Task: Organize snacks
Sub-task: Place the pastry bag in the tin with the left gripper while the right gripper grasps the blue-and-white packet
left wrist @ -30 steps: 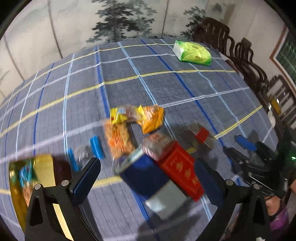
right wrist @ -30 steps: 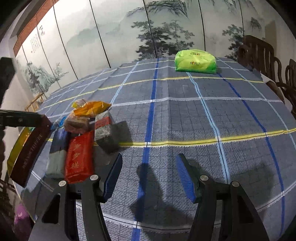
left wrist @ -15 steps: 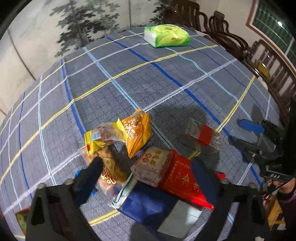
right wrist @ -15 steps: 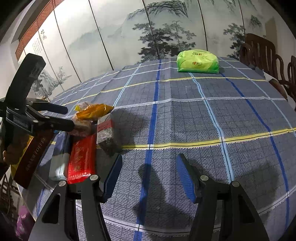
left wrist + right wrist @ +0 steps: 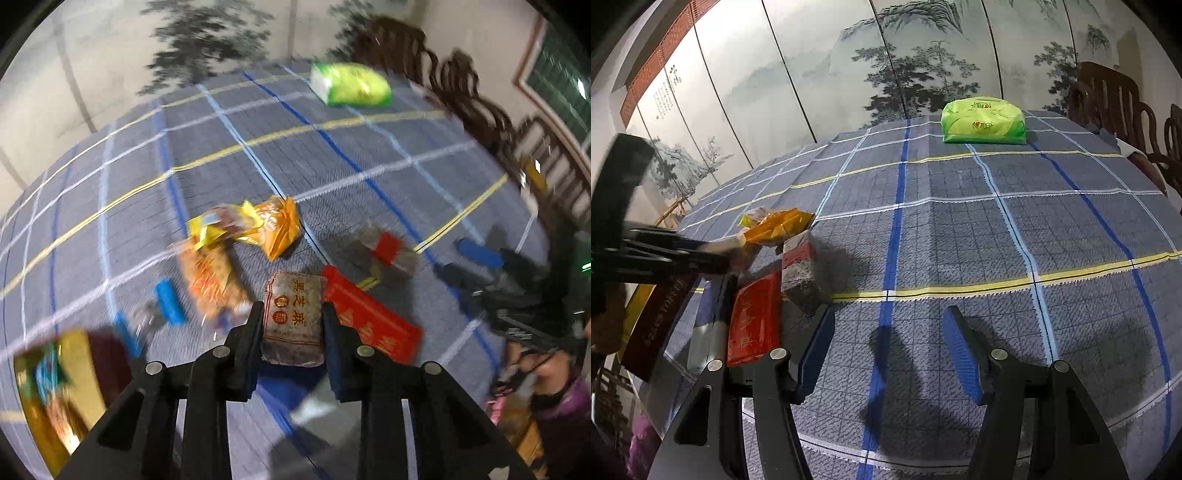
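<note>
My left gripper (image 5: 293, 314) is shut on a brown sesame snack packet (image 5: 293, 317) and holds it above the snack pile. Under it lie a red packet (image 5: 373, 317), an orange packet (image 5: 277, 229), a yellow-ended packet (image 5: 214, 225), an orange cracker packet (image 5: 210, 280), a grey block with a red band (image 5: 384, 247) and small blue candies (image 5: 170, 301). My right gripper (image 5: 886, 350) is open and empty over bare cloth, to the right of the red packet (image 5: 753, 321) and grey block (image 5: 801, 273). The left gripper also shows in the right wrist view (image 5: 716, 262).
A gold and maroon box (image 5: 62, 384) lies at the near left table edge. A green tissue pack (image 5: 983, 122) sits at the far side. Dark wooden chairs (image 5: 1108, 96) stand to the right. The plaid cloth (image 5: 960, 229) covers the round table.
My left gripper has closed on the sesame packet and lifted it off the pile. The right gripper has stayed open and nearly still.
</note>
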The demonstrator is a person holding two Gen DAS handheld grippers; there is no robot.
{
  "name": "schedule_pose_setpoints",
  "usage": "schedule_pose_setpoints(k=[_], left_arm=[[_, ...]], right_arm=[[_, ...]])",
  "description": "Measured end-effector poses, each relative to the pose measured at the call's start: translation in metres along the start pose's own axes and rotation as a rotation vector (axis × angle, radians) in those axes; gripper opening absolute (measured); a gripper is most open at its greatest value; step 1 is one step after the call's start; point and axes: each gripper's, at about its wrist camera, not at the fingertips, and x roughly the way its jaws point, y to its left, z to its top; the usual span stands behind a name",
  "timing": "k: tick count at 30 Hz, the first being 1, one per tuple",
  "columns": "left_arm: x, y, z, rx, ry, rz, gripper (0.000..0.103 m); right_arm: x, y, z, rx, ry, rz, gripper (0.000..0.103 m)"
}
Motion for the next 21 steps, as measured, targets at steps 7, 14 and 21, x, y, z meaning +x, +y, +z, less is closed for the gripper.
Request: schedule_pose_setpoints(k=[7,14,21], left_arm=[[-0.072,0.001,-0.044,-0.122,-0.116,0.029,0.026],[-0.107,0.014,-0.089,-0.199,-0.139,0.039,0.026],[-0.130,0.021,-0.116,-0.209,-0.173,0.061,0.026]], right_arm=[[-0.006,0.022,-0.006,-0.096,0.029,0.124,0.062],[-0.014,0.086,-0.009,-0.160,0.089,0.355,0.062],[0.018,0.146,-0.013,-0.274,0.187,0.363,0.062]])
